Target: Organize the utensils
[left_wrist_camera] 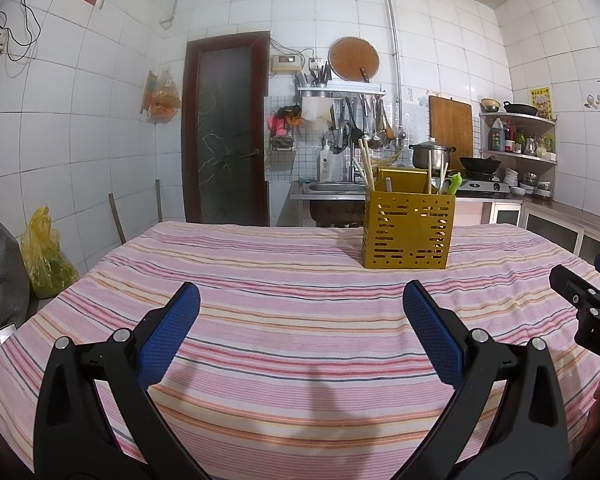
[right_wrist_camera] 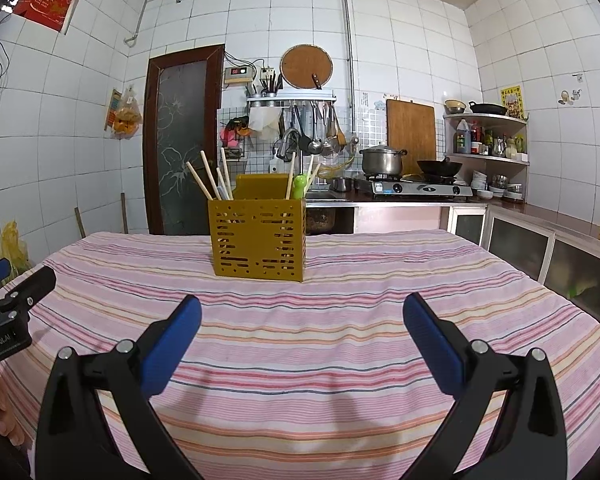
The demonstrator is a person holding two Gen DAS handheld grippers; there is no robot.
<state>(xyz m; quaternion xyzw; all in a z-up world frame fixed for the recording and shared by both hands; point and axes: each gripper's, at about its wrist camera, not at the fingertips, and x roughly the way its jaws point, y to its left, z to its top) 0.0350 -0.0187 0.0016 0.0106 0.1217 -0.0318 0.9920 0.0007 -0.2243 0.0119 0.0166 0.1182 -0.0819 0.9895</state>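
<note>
The left gripper (left_wrist_camera: 301, 300) hangs above the striped tablecloth (left_wrist_camera: 284, 340), blue pads spread wide and holding nothing. The right gripper (right_wrist_camera: 302, 312) is likewise released and empty. The yellow utensil holder (left_wrist_camera: 408, 230) stands upright on the cloth at one o'clock in the left view, eleven o'clock in the right. Wooden chopsticks (right_wrist_camera: 210, 180) and a green-handled utensil (right_wrist_camera: 299, 186) stick out of it.

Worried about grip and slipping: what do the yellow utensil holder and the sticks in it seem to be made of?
The utensil holder looks like thin sheet metal or hard plastic with a matte mustard finish: crisp punched slots, flat walls. The chopsticks look like pale bare wood or bamboo: dull, unlacquered, uniformly tan.
</note>
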